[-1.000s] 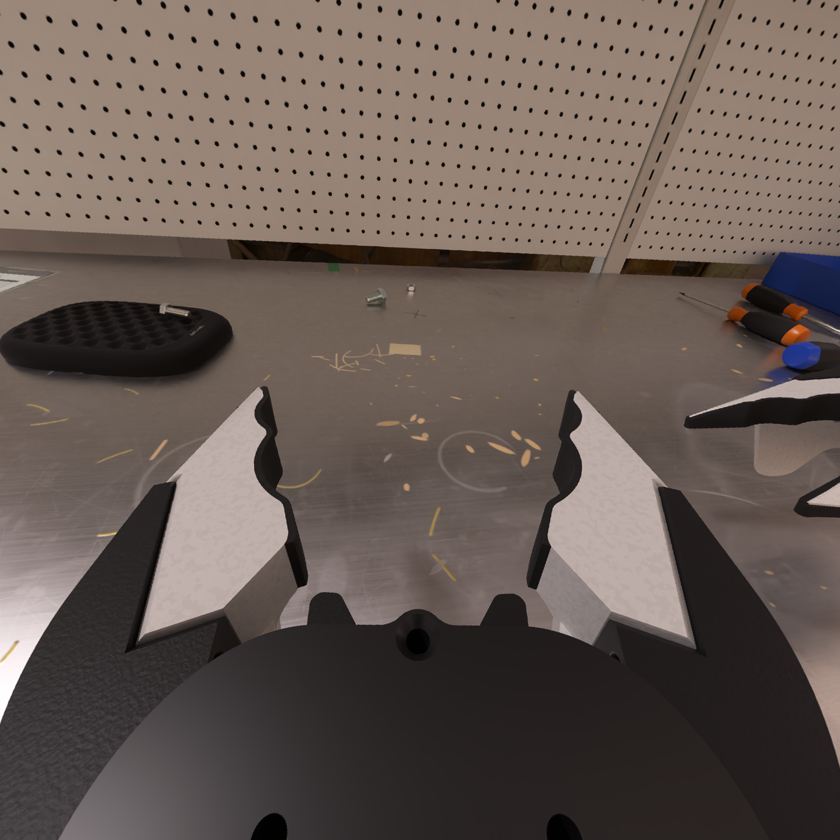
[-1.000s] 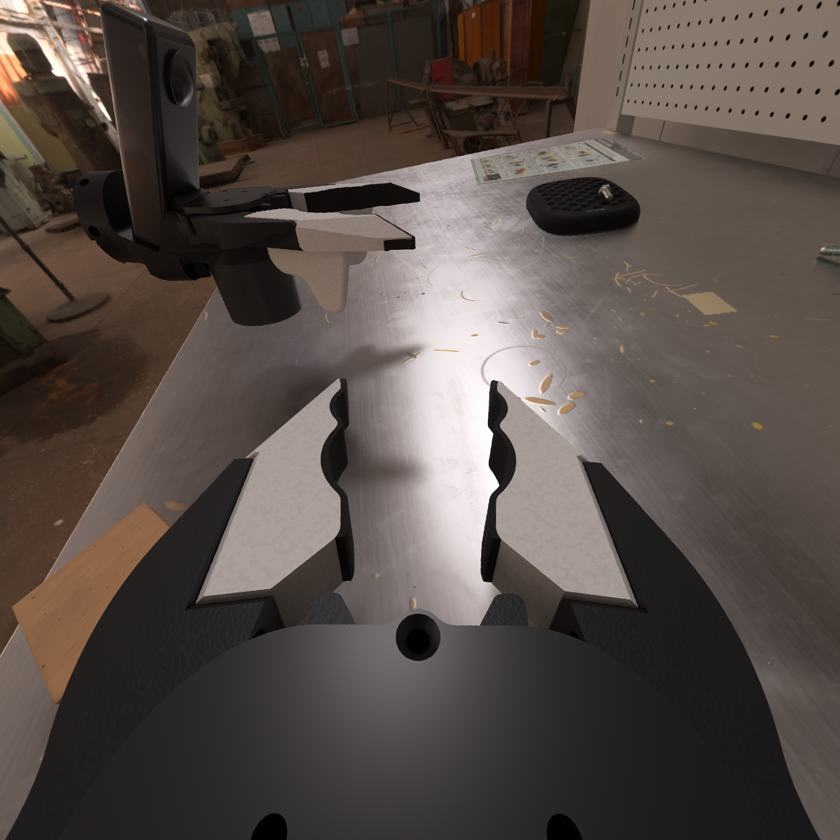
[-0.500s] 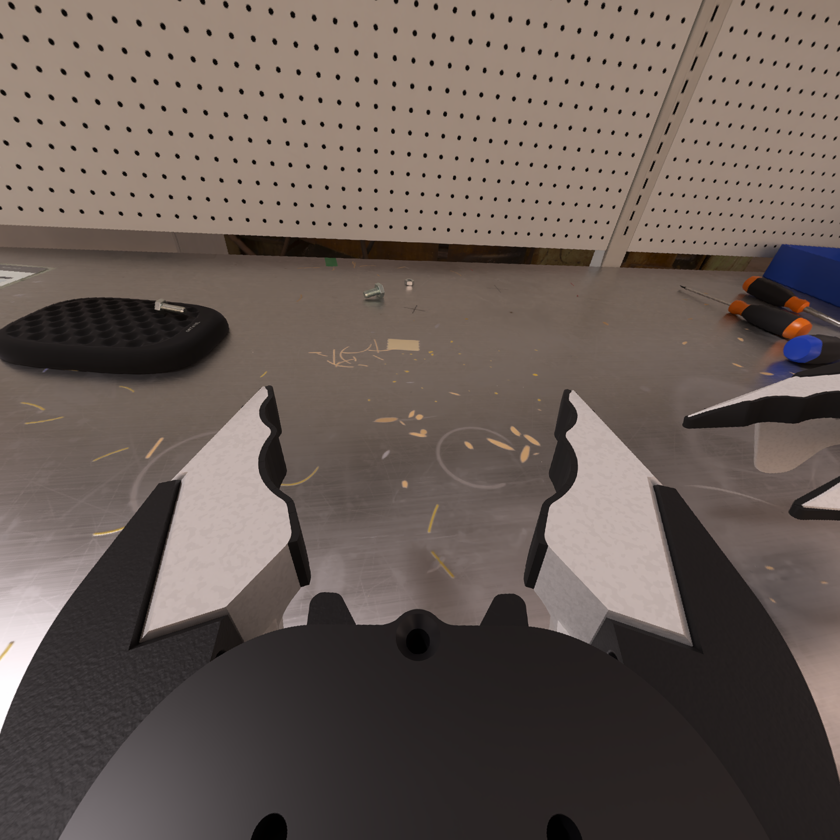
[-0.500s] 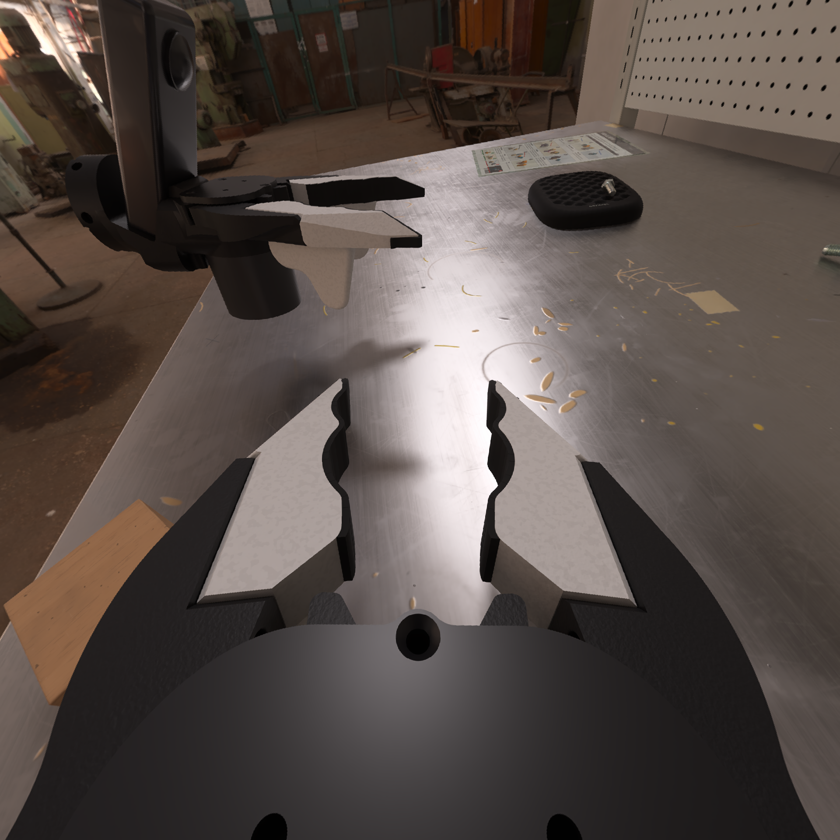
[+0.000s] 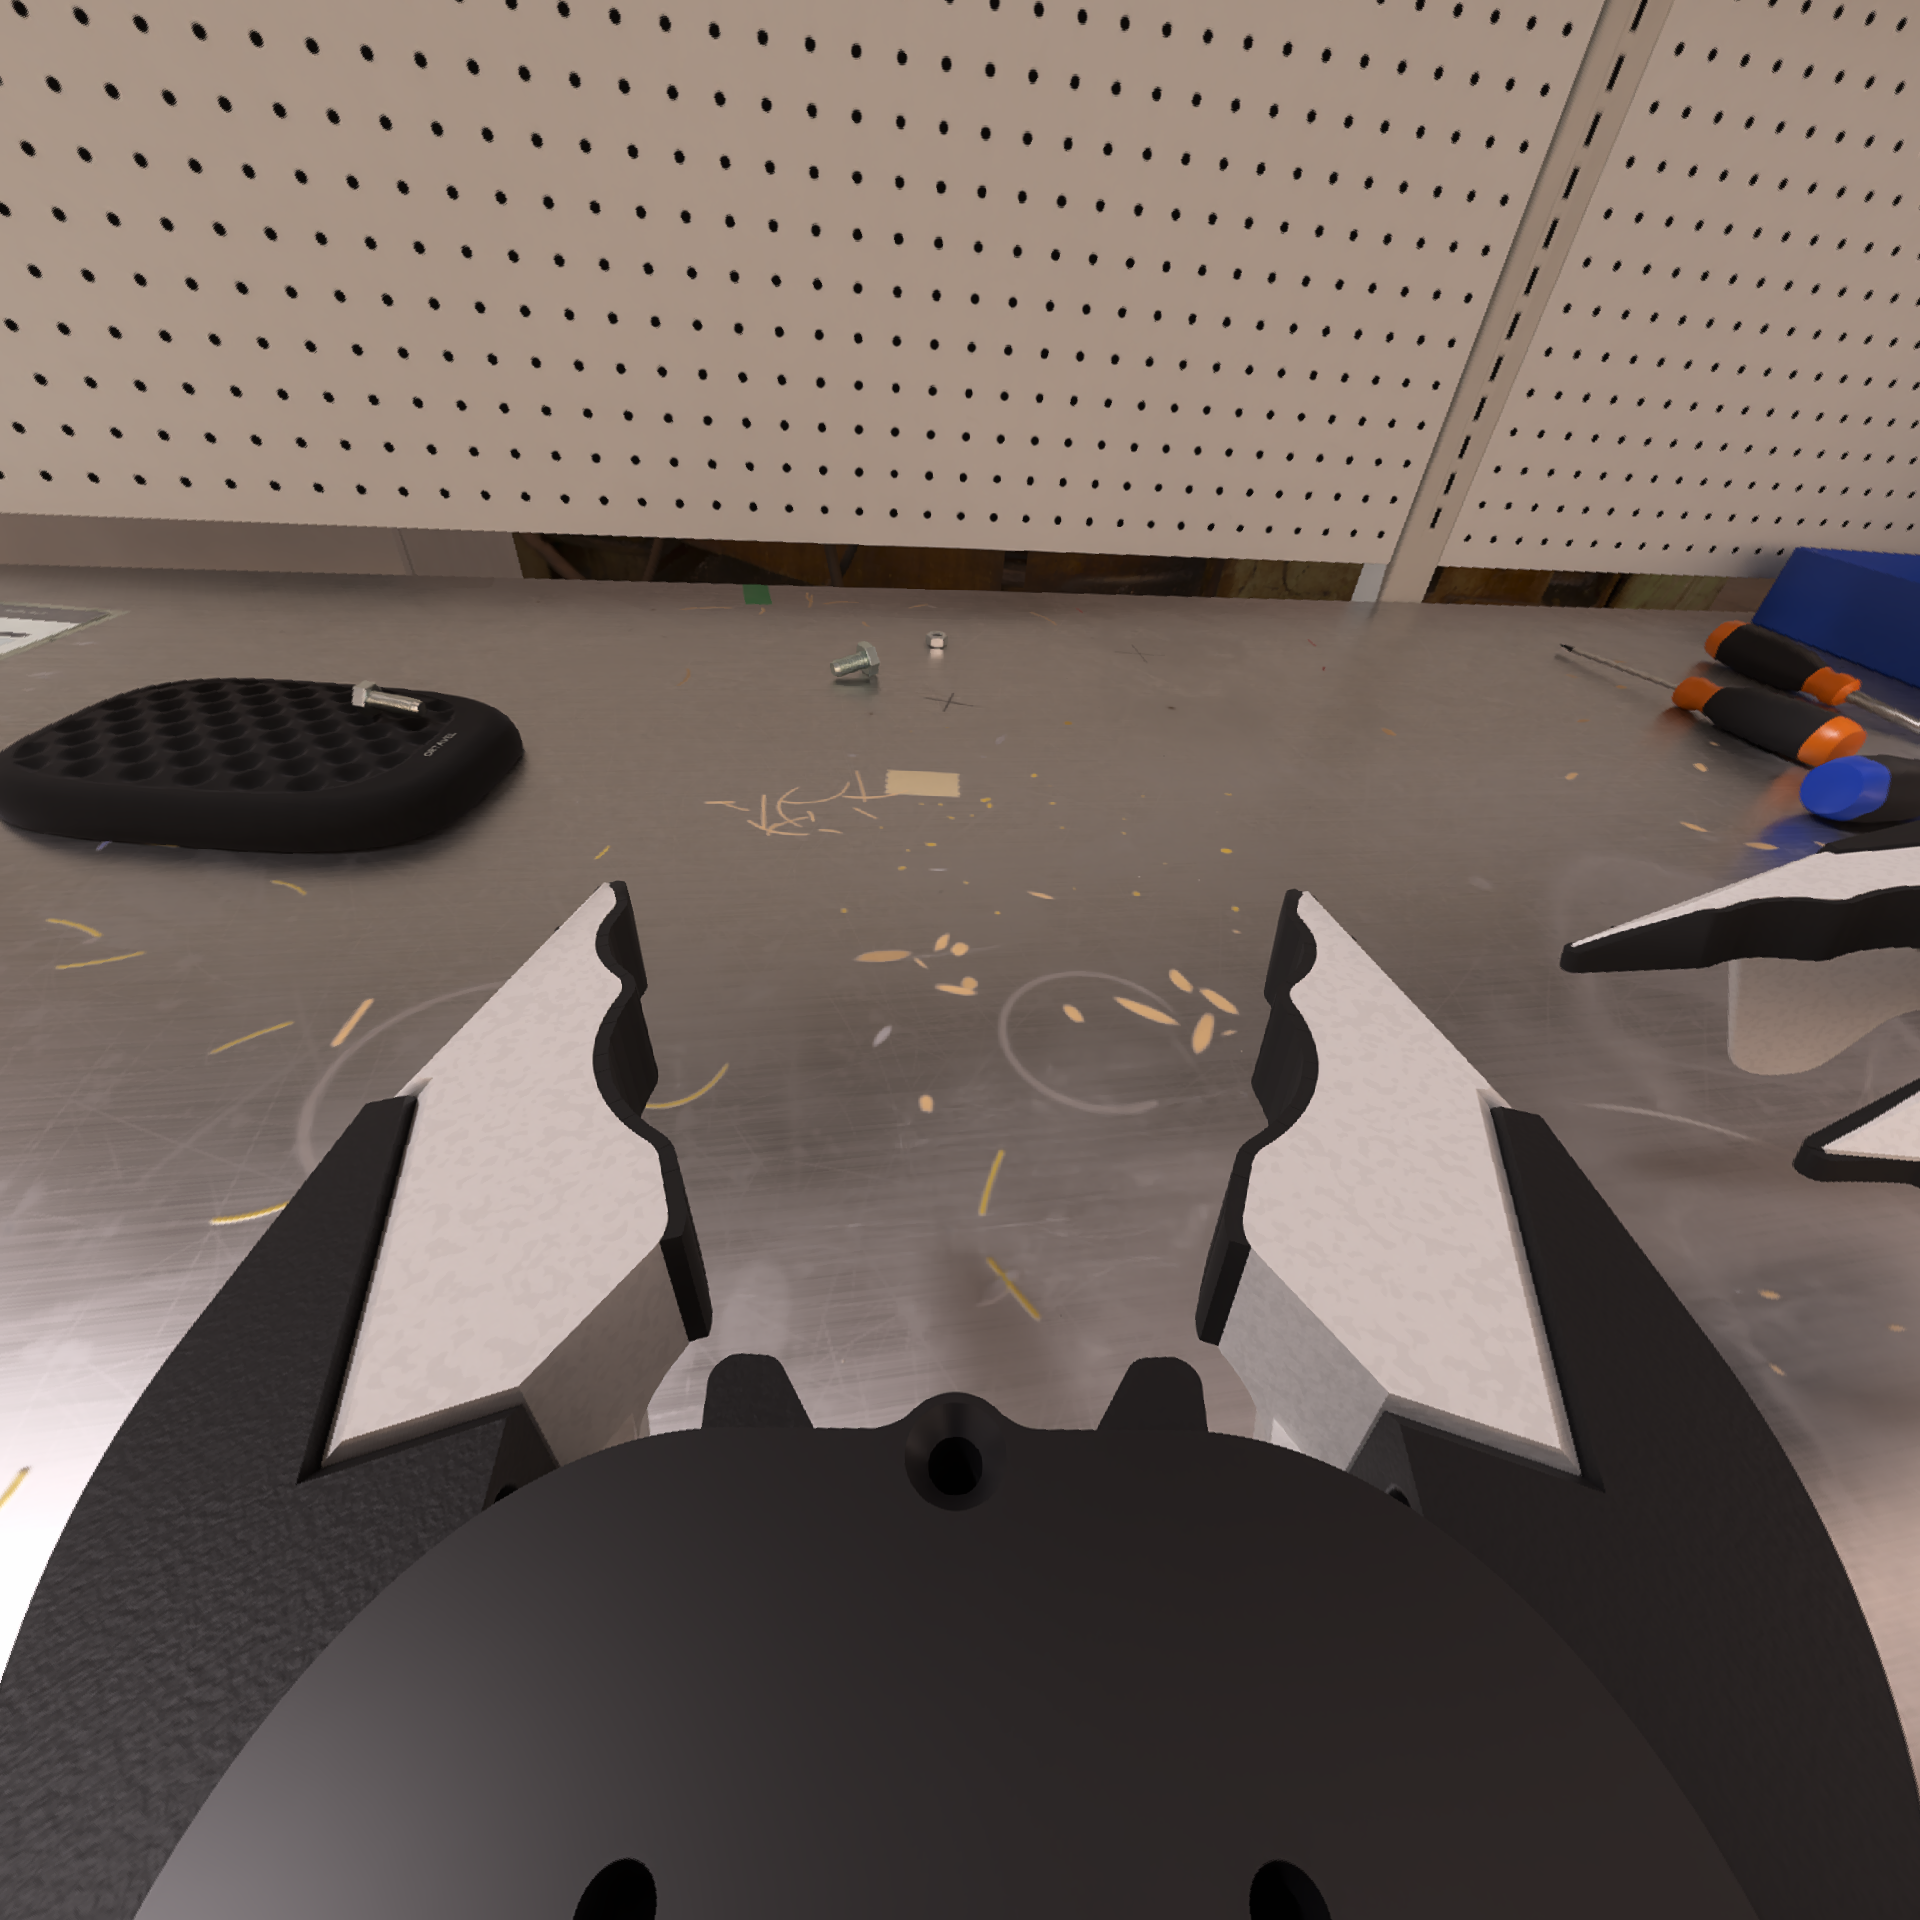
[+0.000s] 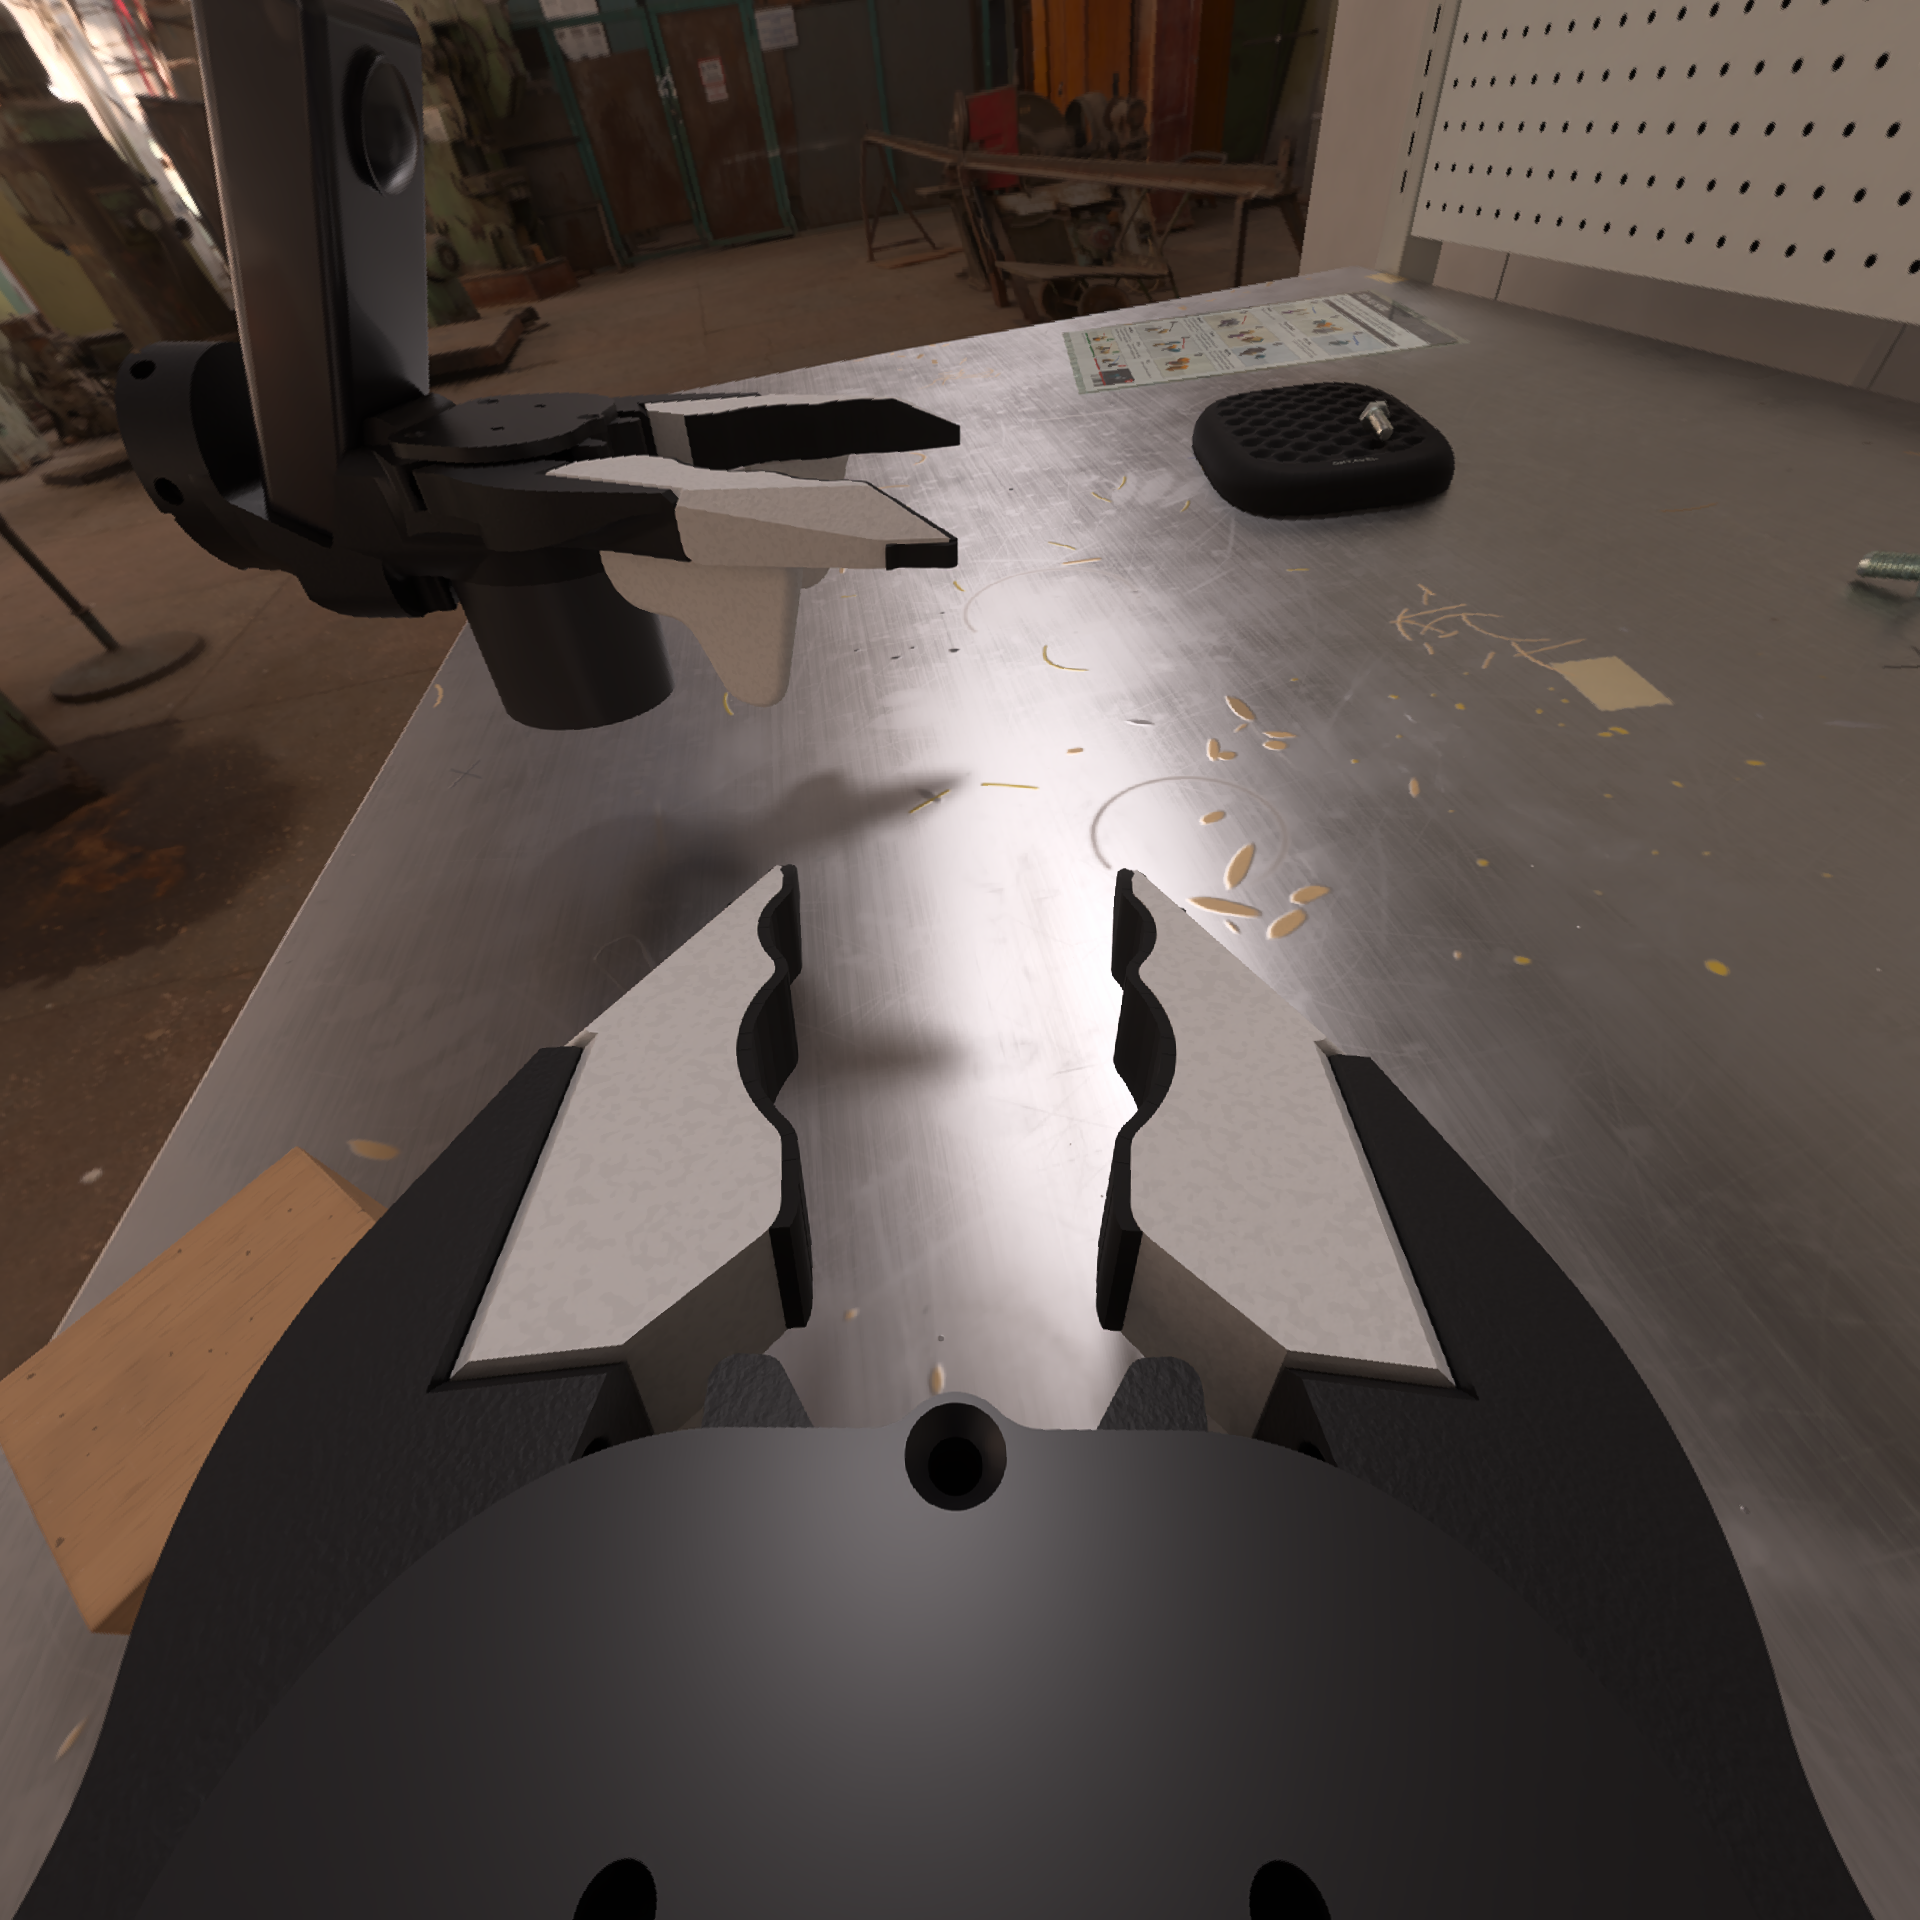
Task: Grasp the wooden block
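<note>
Left gripper (image 5: 956,904): jaws spread wide, nothing between them, poised above the bare metal desk (image 5: 1039,1195). Seen from the right wrist view, the same unit (image 6: 935,488) hangs clear of the desk surface, its shadow falling below it.

Right gripper (image 6: 956,883): jaws parted to a moderate gap, narrower than the left unit's, and holding nothing. Only the desk (image 6: 1558,1143) shows between its fingers. Its fingertips also enter the left wrist view at the right edge (image 5: 1704,1029).

Wooden block (image 6: 156,1371): lies flat on the desk at the near left edge, just left of the right gripper's left finger and partly hidden behind the gripper body. Whether it touches the gripper cannot be told. Not in the left wrist view.

Other items, placed relative to the black honeycomb mat (image 5: 249,758), (image 6: 1325,447):
- A small bolt (image 5: 387,696) rests on the mat's upper surface.
- A loose bolt (image 5: 856,662) and a nut (image 5: 936,641) lie on the desk to the right of the mat, toward the pegboard (image 5: 831,260).
- A square of tan tape (image 5: 923,783) with scratch marks beside it sits right of the mat.
- Screwdrivers with black and orange handles (image 5: 1766,717) and a blue box (image 5: 1849,603) lie far right of the mat.
- A printed sheet (image 6: 1257,338) lies beyond the mat in the right wrist view.
- Wood shavings are scattered across the desk.
</note>
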### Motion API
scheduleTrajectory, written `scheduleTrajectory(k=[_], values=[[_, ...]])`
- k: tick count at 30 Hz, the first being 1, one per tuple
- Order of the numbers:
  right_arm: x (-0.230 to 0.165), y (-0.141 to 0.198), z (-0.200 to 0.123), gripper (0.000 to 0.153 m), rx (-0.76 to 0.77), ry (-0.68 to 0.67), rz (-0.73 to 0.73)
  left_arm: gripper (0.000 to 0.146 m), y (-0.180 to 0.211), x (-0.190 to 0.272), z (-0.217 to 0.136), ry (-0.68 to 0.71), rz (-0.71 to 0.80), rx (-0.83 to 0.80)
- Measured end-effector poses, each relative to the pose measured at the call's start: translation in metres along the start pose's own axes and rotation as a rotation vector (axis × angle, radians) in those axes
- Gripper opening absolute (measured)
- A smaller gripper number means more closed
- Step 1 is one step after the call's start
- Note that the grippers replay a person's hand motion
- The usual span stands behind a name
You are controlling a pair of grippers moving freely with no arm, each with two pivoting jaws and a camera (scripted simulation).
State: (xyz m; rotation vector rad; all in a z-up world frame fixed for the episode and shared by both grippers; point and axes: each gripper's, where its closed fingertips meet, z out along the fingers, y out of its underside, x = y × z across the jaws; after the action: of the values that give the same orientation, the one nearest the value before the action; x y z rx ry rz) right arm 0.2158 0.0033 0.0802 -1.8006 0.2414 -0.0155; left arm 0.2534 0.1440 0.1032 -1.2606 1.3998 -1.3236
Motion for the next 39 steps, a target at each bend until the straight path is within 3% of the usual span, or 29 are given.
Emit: scheduleTrajectory(k=[18,22,25,29,35,39], values=[[0.003,-0.001,0.0,0.06,0.005,0.002,0.027,0.118,0.001,0.003,0.001,0.014,0.005,-0.007],[0.007,-0.003,-0.002,0.06,0.025,0.0,0.058,0.111,-0.003,0.015,-0.001,0.079,0.02,0.013],[0.01,-0.004,-0.004,0.06,0.037,0.002,0.09,0.09,0.008,0.031,0.002,0.167,0.023,-0.045],[0.017,-0.008,-0.008,0.06,0.073,-0.008,0.16,0.087,0.016,0.058,0.002,0.265,-0.003,-0.108],[0.023,-0.013,-0.014,0.059,0.125,-0.017,0.223,0.092,0.061,0.116,-0.056,0.549,0.21,-0.392],[0.019,-0.011,-0.011,0.059,0.101,-0.01,0.181,0.092,0.084,0.145,-0.112,0.635,0.154,-0.487]])
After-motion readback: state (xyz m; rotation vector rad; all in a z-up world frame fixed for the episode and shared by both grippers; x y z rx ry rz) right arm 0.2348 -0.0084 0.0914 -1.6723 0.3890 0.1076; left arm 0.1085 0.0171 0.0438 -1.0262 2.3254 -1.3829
